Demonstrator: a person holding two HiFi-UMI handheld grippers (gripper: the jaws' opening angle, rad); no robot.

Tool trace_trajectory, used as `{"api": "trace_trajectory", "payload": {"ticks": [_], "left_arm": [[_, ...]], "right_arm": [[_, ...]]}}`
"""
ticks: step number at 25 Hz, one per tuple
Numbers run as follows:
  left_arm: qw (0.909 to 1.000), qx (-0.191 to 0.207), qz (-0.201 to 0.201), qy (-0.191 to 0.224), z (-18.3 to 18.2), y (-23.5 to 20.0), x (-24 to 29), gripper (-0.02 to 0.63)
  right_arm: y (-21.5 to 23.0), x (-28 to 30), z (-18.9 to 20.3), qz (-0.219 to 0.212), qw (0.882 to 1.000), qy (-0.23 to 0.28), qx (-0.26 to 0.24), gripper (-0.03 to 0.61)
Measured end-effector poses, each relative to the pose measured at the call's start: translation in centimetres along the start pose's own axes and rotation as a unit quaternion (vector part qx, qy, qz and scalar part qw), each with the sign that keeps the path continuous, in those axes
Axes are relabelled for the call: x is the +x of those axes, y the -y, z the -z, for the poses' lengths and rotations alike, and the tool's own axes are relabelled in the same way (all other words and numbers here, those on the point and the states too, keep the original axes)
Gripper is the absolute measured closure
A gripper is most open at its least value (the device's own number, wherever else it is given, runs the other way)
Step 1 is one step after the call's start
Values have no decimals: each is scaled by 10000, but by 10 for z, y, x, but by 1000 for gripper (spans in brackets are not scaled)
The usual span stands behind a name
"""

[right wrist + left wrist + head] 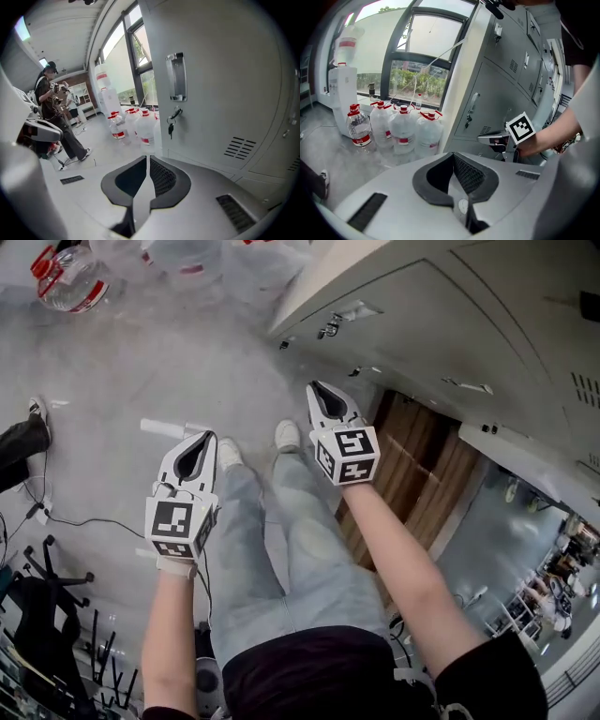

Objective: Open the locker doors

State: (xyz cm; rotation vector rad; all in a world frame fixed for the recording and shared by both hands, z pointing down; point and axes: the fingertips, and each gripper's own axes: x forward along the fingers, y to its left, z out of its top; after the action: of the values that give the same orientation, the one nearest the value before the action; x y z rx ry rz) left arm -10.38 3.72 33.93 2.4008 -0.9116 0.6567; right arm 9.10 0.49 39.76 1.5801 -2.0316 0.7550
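Fingers of left gripper (208, 435) and right gripper (313, 386) are pressed together, empty; right gripper faces a shut locker door (225, 93) with key (170, 129).

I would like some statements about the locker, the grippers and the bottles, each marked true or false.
1. A key hangs below the handle of the locker door. True.
2. That locker door stands open. False: it is closed.
3. The right gripper is shut and empty. True.
4. The left gripper grips a handle. False: it is shut on nothing and touches nothing.
5. The water bottles have blue caps. False: the caps are red.
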Motion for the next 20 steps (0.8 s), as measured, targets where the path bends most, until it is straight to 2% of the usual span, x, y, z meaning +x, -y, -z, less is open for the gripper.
{"api": "trace_trajectory", "payload": {"ticks": [6, 14, 18, 20], "left_arm": [[9984, -523, -224, -15, 41, -23, 31, 595], [9961, -715, -509, -98, 80, -40, 62, 595], [9944, -840, -599, -216, 105, -43, 75, 595], [9933, -919, -648, -283, 118, -45, 82, 595]], "right_arm": [[18, 54, 35, 26, 9999, -125, -8, 538], [46, 117, 83, -4, 9995, -310, -22, 476], [59, 148, 107, -60, 9988, -441, 216, 428], [64, 164, 114, -92, 9986, -438, 296, 426]]}}
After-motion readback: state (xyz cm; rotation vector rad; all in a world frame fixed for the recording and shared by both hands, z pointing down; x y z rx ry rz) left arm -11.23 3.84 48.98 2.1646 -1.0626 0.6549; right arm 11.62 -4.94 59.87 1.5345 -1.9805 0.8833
